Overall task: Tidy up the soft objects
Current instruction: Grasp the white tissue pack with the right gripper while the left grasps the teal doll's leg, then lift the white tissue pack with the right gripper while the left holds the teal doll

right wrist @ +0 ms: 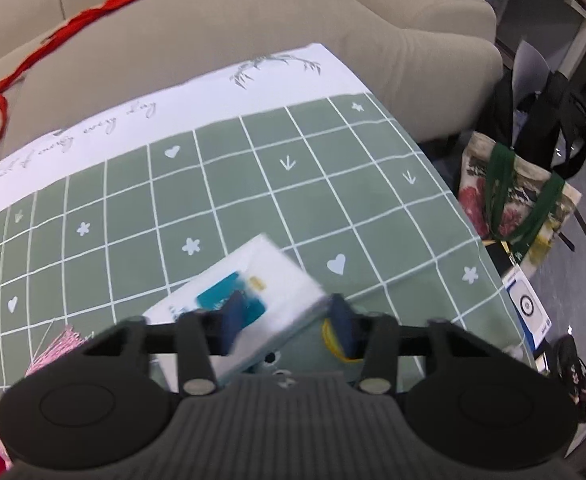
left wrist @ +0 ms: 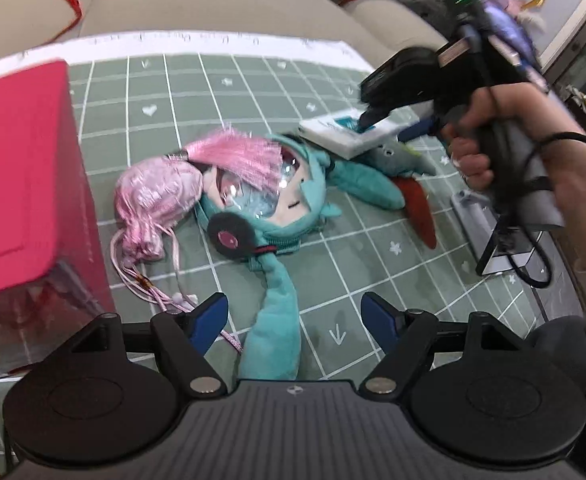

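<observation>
At the bottom of the left view the left gripper gapes empty over the teal plush doll mid-frame on the surface — it should pinch the body, not the dangling limb. Farther right, the right gripper clamps a white tissue pack. The red box at left — contents unclear.

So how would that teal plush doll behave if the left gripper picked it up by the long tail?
Probably floppy: the teal plush doll lies limp on the cloth, its tail curving between the open left gripper fingers. Lifted there, the big head would likely dangle and swing. It looks light and soft, so it should squash rather than slip.
</observation>
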Action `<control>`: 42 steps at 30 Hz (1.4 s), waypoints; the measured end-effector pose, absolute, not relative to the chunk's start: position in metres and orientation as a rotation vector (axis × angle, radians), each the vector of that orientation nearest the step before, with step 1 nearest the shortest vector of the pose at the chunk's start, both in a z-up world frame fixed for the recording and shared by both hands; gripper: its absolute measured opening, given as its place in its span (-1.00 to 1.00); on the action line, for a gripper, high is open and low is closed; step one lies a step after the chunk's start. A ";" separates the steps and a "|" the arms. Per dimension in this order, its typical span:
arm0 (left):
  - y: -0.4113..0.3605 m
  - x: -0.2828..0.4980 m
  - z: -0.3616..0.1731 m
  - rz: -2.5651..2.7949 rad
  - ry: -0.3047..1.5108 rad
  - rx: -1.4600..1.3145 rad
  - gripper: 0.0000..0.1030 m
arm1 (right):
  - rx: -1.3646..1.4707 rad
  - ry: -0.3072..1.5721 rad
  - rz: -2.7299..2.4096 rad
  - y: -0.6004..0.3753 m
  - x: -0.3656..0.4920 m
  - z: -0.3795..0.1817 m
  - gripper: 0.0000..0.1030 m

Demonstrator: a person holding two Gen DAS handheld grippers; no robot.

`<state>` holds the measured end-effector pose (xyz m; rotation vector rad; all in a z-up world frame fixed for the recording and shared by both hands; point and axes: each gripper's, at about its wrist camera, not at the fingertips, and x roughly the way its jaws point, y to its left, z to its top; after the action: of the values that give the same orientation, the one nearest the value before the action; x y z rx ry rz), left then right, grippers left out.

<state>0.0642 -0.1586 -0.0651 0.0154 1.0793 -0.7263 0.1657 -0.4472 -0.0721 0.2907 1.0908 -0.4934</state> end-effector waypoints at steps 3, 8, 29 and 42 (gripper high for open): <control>-0.165 0.067 -0.072 -0.721 1.108 0.025 0.66 | 0.343 1.078 -0.459 -0.450 0.157 -0.065 -0.54; -0.178 0.067 -0.082 -0.700 1.108 0.066 -0.23 | 0.304 1.066 -0.383 -0.440 0.140 -0.052 -0.64; -0.154 0.054 -0.091 -0.670 1.139 0.114 -0.87 | 0.439 1.166 -0.289 -0.429 0.117 -0.064 0.26; -0.155 0.053 -0.091 -0.682 1.145 0.118 -0.86 | 0.880 1.064 -0.374 -0.454 0.117 -0.090 0.05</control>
<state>0.0533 -0.1552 -0.0908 0.1177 1.1447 -0.6817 0.1170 -0.4543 -0.0899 0.8799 1.0636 -0.3745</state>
